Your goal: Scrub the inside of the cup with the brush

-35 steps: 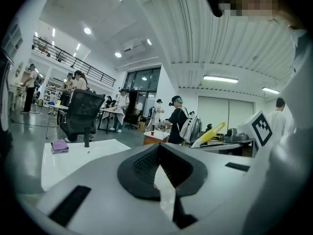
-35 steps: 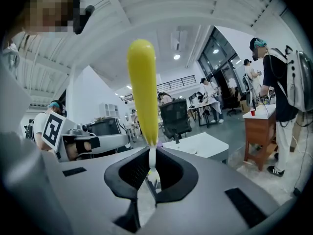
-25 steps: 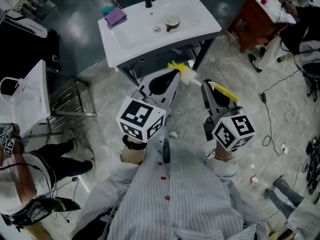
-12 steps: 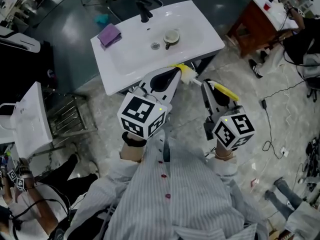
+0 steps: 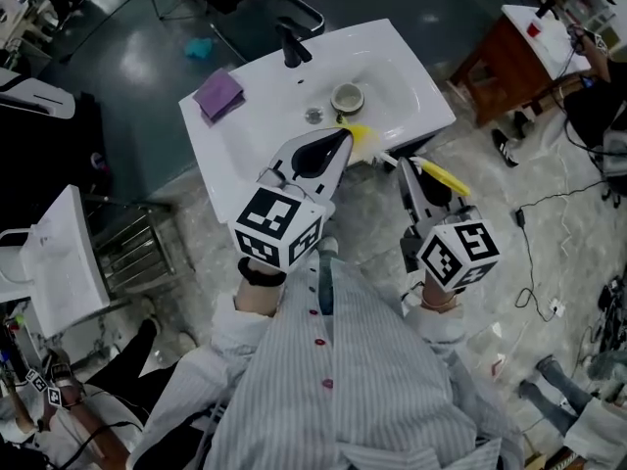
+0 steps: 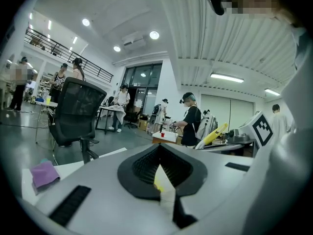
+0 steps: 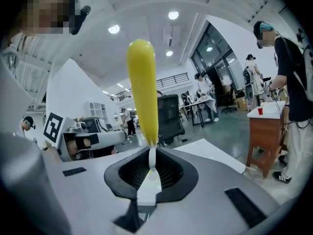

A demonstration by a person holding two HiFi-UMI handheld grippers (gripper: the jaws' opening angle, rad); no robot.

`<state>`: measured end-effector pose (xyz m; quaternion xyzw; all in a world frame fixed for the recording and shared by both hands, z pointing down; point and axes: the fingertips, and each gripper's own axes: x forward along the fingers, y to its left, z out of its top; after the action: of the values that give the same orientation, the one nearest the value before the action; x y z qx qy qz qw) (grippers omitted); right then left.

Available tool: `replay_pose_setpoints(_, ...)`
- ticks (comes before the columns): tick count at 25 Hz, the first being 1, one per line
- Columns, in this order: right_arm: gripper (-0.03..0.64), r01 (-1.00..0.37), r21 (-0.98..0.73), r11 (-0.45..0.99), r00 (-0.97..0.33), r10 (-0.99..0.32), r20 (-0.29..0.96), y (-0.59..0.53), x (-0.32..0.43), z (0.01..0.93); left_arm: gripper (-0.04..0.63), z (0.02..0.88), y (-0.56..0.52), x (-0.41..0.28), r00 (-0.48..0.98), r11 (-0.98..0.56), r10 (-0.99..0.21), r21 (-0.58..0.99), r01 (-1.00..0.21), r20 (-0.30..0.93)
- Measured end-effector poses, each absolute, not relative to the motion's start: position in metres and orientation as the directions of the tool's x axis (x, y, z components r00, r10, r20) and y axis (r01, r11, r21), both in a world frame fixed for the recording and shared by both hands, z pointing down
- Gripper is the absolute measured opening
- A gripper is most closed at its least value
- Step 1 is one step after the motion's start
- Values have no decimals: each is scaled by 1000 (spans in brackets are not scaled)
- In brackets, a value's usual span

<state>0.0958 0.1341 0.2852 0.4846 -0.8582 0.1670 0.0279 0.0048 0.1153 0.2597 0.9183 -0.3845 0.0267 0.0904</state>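
yel. brush (image 7: 143, 89), wht sink (image 5: 257, 117), purp. cloth (image 5: 218, 94)

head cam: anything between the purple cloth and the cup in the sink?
Only the drain, close to the cup and slightly to the near side of the straight line from the cloth. The rest is bare sink. Shows in the head view.

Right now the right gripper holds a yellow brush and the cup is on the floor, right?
Not the floor: the head view shows the cup in the white sink. The right gripper does hold the yellow brush.
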Motion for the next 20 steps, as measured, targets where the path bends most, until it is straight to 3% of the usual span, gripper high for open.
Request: replay_pose_setpoints(20,54,-827,-270,494,-554,-799,234,32,103,302,9,284,25,-2,646,-626,-750,161,-763,146)
